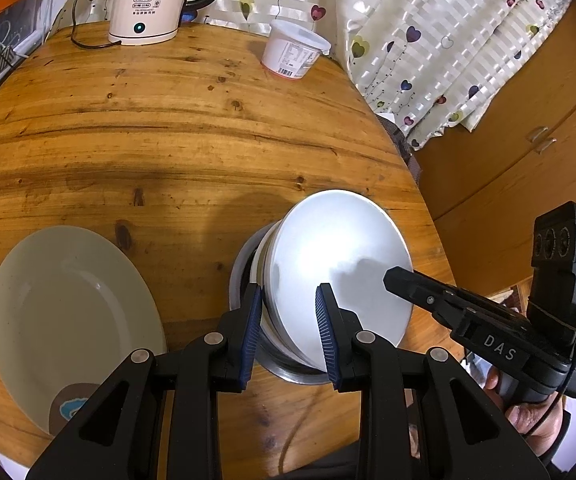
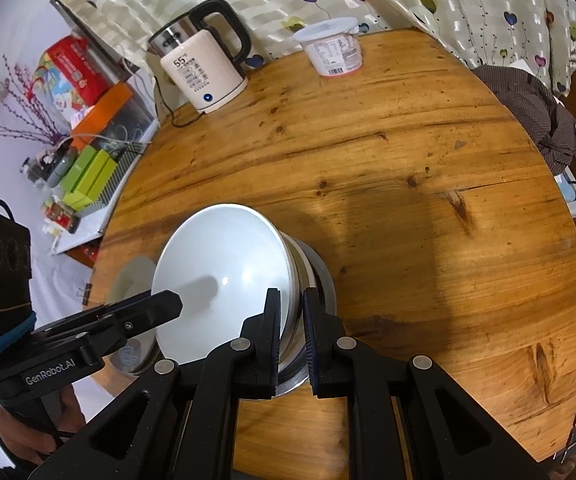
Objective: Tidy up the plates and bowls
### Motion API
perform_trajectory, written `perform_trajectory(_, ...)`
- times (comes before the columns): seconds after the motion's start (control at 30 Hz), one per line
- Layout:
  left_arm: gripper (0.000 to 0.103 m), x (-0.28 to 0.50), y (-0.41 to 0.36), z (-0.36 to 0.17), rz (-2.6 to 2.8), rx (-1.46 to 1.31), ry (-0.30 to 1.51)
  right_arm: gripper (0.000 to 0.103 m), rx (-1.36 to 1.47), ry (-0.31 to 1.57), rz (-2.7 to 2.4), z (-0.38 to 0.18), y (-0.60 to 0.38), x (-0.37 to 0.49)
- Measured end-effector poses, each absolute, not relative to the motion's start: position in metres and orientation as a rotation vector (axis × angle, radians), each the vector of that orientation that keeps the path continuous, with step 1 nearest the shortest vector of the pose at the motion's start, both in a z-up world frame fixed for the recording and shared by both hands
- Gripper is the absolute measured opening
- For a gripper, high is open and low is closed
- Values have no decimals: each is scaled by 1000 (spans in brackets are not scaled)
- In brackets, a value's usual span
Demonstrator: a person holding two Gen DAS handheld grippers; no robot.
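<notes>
A white bowl (image 1: 340,264) sits nested on a stack of bowls, the lowest a steel bowl (image 1: 244,276), near the table's right edge. My left gripper (image 1: 288,332) straddles the white bowl's near rim with its fingers apart. My right gripper (image 2: 291,332) is closed on the white bowl's (image 2: 224,276) right rim, above the steel bowl (image 2: 322,280). A pale green plate (image 1: 68,312) lies flat on the table to the left of the stack; its edge shows behind the bowl in the right wrist view (image 2: 132,276).
A round wooden table (image 1: 168,140) holds a cream electric kettle (image 1: 148,0) with its cord at the back and a white lidded tub (image 1: 294,50). A heart-patterned curtain (image 1: 448,40) hangs behind. Boxes and clutter (image 2: 88,152) sit left of the table.
</notes>
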State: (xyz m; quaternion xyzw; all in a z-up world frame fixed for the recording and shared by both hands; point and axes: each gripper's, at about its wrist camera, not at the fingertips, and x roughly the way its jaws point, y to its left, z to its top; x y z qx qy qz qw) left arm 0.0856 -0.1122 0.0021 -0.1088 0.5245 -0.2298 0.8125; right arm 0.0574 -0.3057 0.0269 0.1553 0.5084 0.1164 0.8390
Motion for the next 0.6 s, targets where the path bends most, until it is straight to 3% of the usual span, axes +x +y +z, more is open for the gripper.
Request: perform_trajectory(0.6,29,85,-107,-1,-499,-255,1111,14,331,1066,252,27,-306,56)
